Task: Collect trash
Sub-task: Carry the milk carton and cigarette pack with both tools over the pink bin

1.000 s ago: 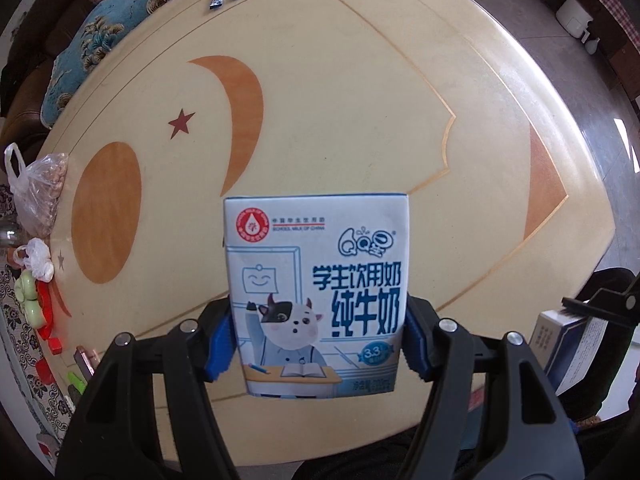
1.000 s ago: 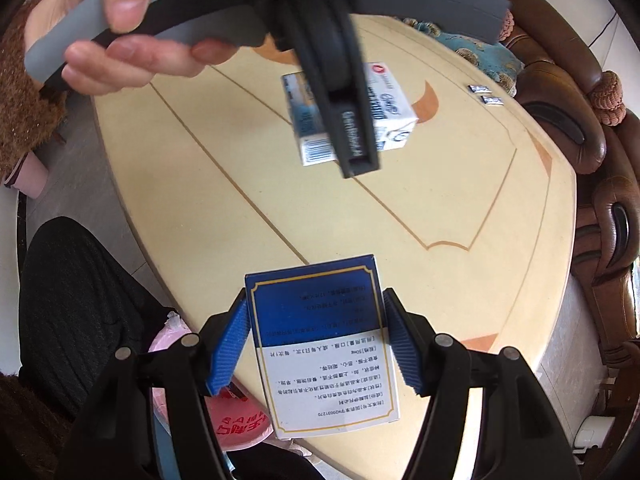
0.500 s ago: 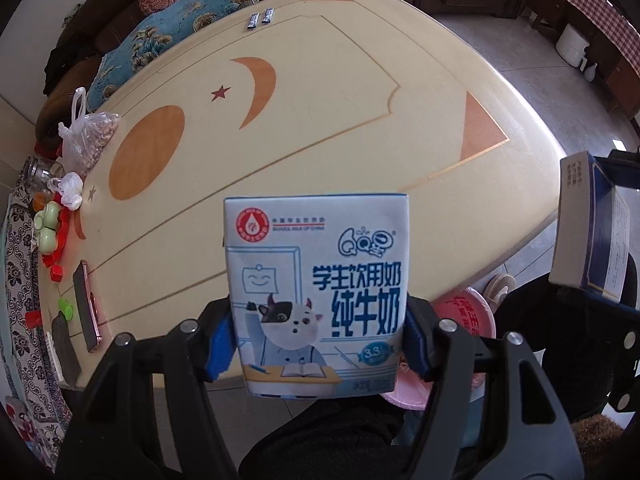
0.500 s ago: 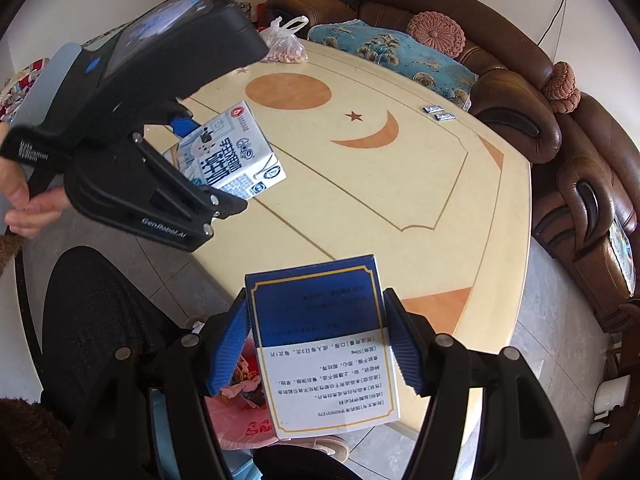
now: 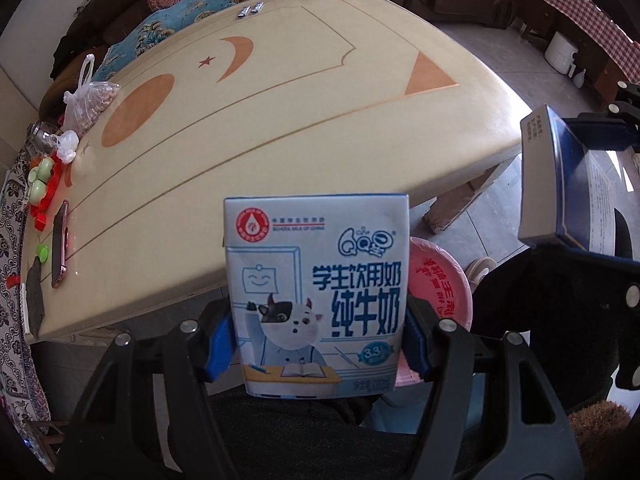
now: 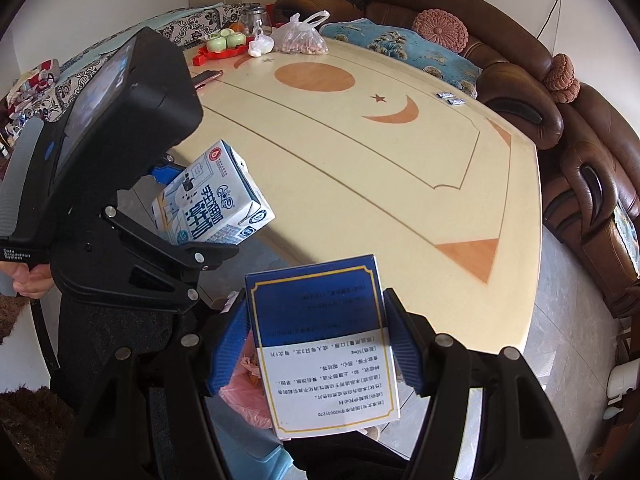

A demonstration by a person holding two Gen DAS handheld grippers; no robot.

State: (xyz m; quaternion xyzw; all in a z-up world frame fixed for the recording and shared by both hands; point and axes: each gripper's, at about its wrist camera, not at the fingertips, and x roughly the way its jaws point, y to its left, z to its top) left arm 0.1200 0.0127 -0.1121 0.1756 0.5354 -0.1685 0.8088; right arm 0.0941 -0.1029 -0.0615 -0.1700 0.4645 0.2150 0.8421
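My left gripper [image 5: 318,340] is shut on a white and blue milk carton [image 5: 316,292] with a cartoon cow; the right wrist view shows the same carton [image 6: 212,204] in the air off the table's near edge. A blue and white box [image 6: 324,344] is clamped in my right gripper [image 6: 316,344], and that box [image 5: 556,176] shows at the right of the left wrist view. Below both sits a bin lined with a pink bag [image 5: 440,276], partly hidden by the carton, and the bag [image 6: 244,384] also shows left of the box.
The cream table [image 5: 280,100] carries two small sachets [image 5: 250,10] at the far edge, a bag of nuts [image 5: 90,104], a phone [image 5: 60,244] and a red tray with green cups [image 5: 42,184]. Brown sofas [image 6: 580,140] ring the far side. A person's dark-clothed lap [image 5: 280,432] lies below.
Both grippers have drawn back from over the table to beyond its near edge, carrying the carton and the box. The pink-lined bin has come into view beneath them.
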